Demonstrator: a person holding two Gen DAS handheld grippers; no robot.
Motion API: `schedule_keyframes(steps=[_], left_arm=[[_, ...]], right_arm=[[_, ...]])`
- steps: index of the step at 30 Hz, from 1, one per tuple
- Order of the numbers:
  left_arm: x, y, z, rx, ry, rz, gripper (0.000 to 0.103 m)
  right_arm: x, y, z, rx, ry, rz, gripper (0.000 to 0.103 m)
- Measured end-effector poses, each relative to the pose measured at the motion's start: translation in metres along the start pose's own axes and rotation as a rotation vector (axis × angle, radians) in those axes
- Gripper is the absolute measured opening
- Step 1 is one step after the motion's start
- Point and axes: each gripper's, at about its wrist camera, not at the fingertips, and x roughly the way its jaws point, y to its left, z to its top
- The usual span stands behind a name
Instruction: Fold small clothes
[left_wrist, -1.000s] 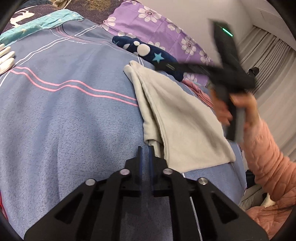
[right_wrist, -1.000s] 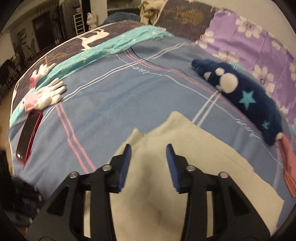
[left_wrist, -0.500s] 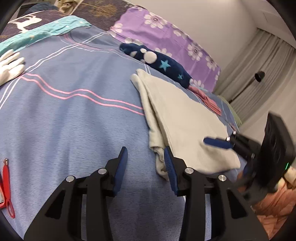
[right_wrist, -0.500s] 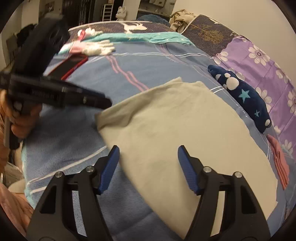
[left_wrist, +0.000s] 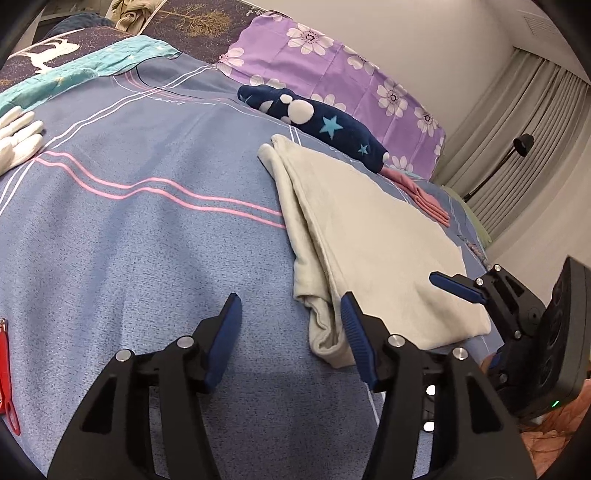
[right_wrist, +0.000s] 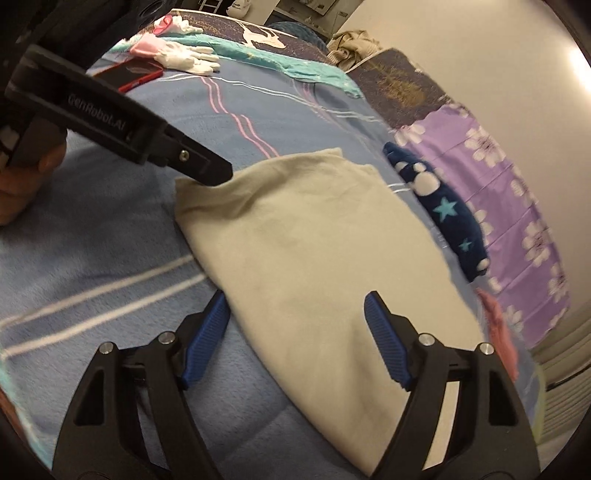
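Observation:
A cream garment (left_wrist: 369, 236) lies folded flat on the blue bedspread (left_wrist: 129, 229); it also shows in the right wrist view (right_wrist: 314, 251). My left gripper (left_wrist: 290, 314) is open and empty, its right finger next to the garment's near left corner. My right gripper (right_wrist: 295, 314) is open and empty, straddling the garment's near edge. The right gripper also shows at the garment's near right corner in the left wrist view (left_wrist: 458, 286). The left gripper's finger tip (right_wrist: 207, 171) rests at the garment's corner in the right wrist view.
A navy star-patterned piece (left_wrist: 314, 122) and a pink item (left_wrist: 421, 194) lie beyond the garment by the purple floral pillow (left_wrist: 332, 81). White gloves (left_wrist: 18, 136) and a red object (left_wrist: 5, 373) lie to the left. A red-cased phone (right_wrist: 133, 74) lies near the gloves.
My left gripper has opened from shut and moved back to the garment's near left corner. My right gripper has swung down to the garment's near edge and opened wider.

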Motion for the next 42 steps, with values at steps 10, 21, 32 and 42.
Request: schedule_keyframes(steps=[10, 21, 32, 42], left_arm=[[-0.001, 0.013, 0.000, -0.064, -0.010, -0.076, 0.057], [0.004, 0.028, 0.045, -0.124, -0.003, -0.218, 0.063], [0.118, 0.019, 0.126, -0.057, 0.216, -0.234, 0.066], [0.117, -0.004, 0.152, -0.034, 0.183, -0.165, 0.008]], right_arm=[[0.012, 0.019, 0.023, -0.069, -0.037, -0.102, 0.077], [0.025, 0.031, 0.042, -0.079, -0.036, -0.066, 0.044], [0.033, 0.039, 0.059, -0.097, -0.010, -0.100, 0.048], [0.013, -0.015, 0.061, 0.109, -0.126, -0.067, 0.007]])
